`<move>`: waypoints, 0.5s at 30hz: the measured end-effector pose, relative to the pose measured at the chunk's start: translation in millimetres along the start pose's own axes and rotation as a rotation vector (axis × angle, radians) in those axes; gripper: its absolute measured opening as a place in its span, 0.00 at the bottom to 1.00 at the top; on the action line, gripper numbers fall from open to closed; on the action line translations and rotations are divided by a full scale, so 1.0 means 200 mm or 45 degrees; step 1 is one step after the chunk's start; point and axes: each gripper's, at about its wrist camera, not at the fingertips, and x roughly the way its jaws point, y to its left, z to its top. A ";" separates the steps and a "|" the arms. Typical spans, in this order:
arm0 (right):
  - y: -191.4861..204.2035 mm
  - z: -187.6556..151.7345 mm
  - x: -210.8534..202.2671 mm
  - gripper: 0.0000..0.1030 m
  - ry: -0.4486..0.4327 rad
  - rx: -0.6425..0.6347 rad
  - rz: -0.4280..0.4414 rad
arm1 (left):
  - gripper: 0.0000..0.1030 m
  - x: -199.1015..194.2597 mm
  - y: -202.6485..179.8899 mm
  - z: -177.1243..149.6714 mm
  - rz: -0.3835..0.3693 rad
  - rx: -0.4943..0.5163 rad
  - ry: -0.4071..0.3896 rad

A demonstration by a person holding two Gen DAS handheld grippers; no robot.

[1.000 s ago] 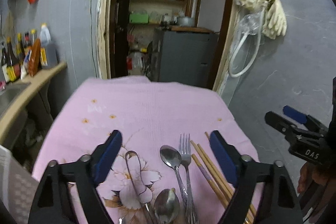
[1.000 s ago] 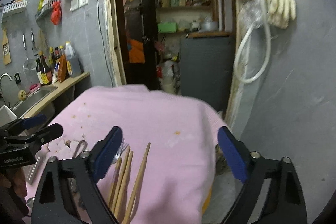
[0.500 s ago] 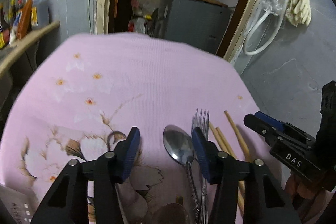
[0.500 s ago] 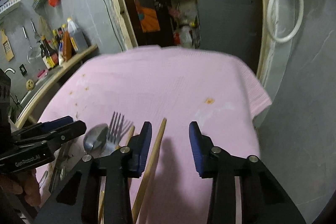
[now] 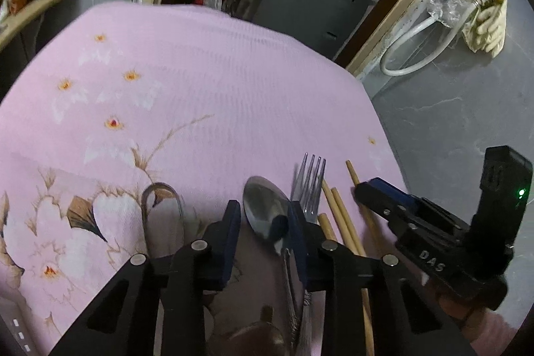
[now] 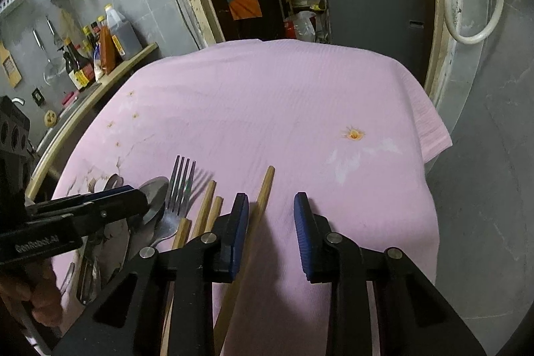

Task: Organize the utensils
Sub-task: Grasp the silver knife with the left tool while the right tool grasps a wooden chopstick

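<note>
Here the left gripper point(image 5: 263, 219) has its jaws part-spread around the bowl of a steel spoon point(image 5: 265, 209) lying on the pink cloth point(image 5: 200, 82) beside a fork point(image 5: 308, 186), while the right gripper point(image 6: 271, 216) stands likewise part-spread, its left pad against one wooden chopstick point(image 6: 257, 216). The spoon looks stiff, light and slick, so I would pinch the narrow neck rather than the curved bowl. The chopstick seems light and apt to roll, best taken near mid-length.
</note>
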 end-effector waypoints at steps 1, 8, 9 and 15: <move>0.01 0.00 0.00 0.24 0.010 -0.006 -0.009 | 0.24 0.01 0.00 0.01 -0.009 -0.014 0.020; 0.07 0.05 0.00 0.23 0.135 -0.024 -0.037 | 0.21 0.05 0.03 0.05 -0.068 -0.114 0.117; 0.07 0.06 0.01 0.23 0.152 -0.020 -0.042 | 0.21 0.06 0.03 0.06 -0.076 -0.116 0.131; 0.07 0.06 0.00 0.10 0.179 0.025 -0.062 | 0.15 0.09 0.02 0.08 -0.135 -0.160 0.173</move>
